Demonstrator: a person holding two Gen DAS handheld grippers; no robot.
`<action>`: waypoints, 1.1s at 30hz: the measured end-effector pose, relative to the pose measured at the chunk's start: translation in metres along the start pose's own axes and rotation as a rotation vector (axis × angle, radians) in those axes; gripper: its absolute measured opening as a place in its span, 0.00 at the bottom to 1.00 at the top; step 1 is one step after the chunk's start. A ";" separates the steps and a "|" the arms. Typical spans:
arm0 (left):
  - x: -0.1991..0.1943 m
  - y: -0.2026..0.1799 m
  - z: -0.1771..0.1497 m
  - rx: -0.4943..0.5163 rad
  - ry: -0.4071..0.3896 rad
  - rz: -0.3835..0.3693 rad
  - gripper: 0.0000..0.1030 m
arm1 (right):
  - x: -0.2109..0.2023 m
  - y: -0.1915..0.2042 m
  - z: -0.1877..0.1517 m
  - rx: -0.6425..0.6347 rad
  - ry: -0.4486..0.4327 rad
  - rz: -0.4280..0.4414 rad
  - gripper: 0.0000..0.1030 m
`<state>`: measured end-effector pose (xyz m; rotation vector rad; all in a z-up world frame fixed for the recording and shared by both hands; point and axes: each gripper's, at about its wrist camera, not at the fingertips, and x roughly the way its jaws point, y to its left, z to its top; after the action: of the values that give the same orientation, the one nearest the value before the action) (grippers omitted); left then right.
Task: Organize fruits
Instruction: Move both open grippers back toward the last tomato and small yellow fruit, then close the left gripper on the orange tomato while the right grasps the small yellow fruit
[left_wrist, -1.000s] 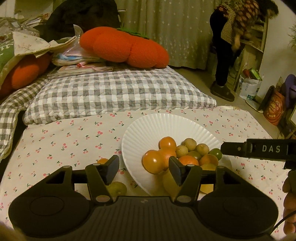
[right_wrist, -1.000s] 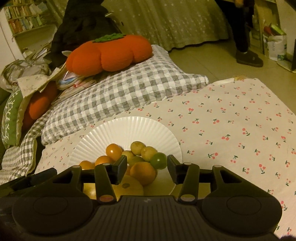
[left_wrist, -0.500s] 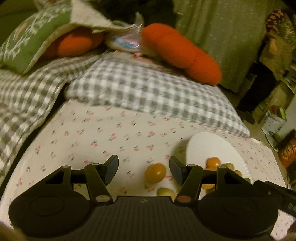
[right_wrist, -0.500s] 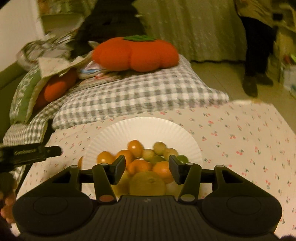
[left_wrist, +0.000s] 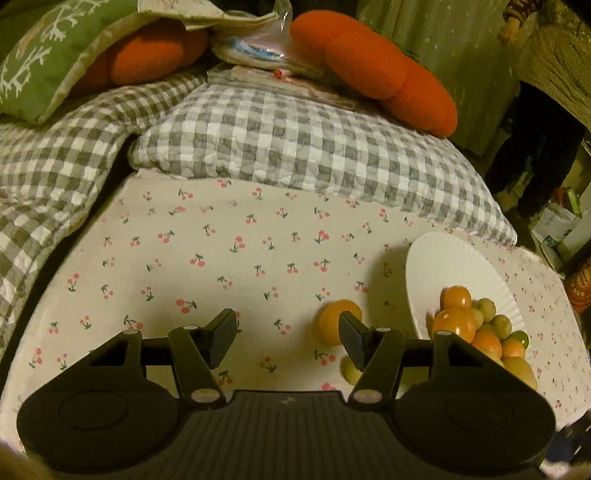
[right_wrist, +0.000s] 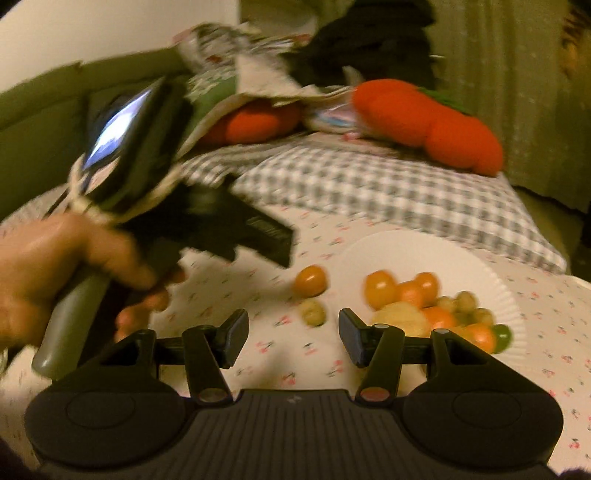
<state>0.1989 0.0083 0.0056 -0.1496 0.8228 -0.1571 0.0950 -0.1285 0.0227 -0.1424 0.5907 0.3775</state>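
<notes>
A white paper plate sits at the right of the left wrist view, on a cloth with little cherries, and most of the fruit is piled on its near side. Two fruits are off the plate, just to its left: an orange fruit and a small yellow-green fruit right below it. The job looks like getting these two onto the plate with the others. The left gripper has its jaws spread apart with nothing in them, and its right finger partly covers both loose fruits. In the right wrist view, which is blurry, the right gripper is also empty and its jaws are opening; the small yellow-green fruit lies just above the gap between them, with the orange fruit a bit higher up. The person's left hand is at the left of that view. To do it well, pick one fruit only and put the jaws on both sides of it. Come down slowly, because round fruit rolls if bumped. Squeeze softly, lift, and set it in a bare spot on the plate, not on top of the pile.
</notes>
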 end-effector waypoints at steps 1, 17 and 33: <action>0.001 -0.001 -0.001 0.008 0.002 0.003 0.53 | 0.004 0.004 -0.002 -0.018 0.007 0.000 0.49; 0.018 -0.017 -0.003 0.132 -0.019 0.005 0.55 | 0.056 0.019 -0.024 -0.047 0.013 -0.105 0.48; 0.038 -0.020 0.003 0.163 -0.010 -0.062 0.43 | 0.073 0.050 -0.024 -0.148 -0.075 -0.274 0.45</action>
<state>0.2248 -0.0186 -0.0158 -0.0226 0.7922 -0.2805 0.1194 -0.0655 -0.0401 -0.3460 0.4613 0.1596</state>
